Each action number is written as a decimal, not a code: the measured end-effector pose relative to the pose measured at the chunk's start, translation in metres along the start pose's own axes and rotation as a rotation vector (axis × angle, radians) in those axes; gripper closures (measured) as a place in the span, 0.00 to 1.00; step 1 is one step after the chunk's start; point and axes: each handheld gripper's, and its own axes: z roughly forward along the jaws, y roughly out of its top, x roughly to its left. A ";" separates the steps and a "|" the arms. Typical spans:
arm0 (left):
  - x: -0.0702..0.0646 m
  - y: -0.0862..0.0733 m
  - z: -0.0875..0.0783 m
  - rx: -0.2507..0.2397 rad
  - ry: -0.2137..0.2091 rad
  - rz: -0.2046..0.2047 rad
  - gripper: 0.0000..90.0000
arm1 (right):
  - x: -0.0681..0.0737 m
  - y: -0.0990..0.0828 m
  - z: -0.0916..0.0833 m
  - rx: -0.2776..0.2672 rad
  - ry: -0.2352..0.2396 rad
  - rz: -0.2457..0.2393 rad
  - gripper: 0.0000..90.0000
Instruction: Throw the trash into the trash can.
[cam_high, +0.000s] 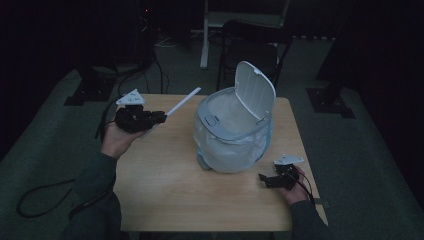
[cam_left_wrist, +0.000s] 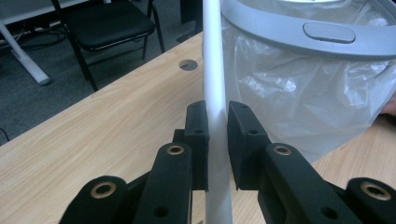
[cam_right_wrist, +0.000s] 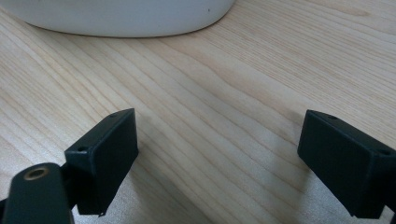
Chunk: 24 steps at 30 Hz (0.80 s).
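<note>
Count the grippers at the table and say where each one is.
2. The left gripper is raised over the table's left edge, shut on a white stick. The right gripper sits low at the right, open, beside the lined bin.

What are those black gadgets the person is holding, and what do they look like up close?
Each hand carries a black two-jaw gripper: the left gripper and the right gripper. Both have blocky rectangular jaw pads, arms with brass-ringed holes, and a grey three-cornered plate on top. Dark cables trail from them. The person wears dark long sleeves.
</note>
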 end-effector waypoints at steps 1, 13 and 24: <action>-0.001 0.002 0.001 -0.001 -0.004 0.003 0.89 | 0.000 0.000 0.000 0.000 0.000 0.000 0.13; -0.007 0.017 0.005 -0.006 -0.024 0.035 0.89 | 0.000 0.000 0.000 0.001 0.000 0.000 0.13; -0.013 0.028 0.011 -0.008 -0.044 0.057 0.89 | 0.000 0.000 0.000 0.001 0.000 0.000 0.13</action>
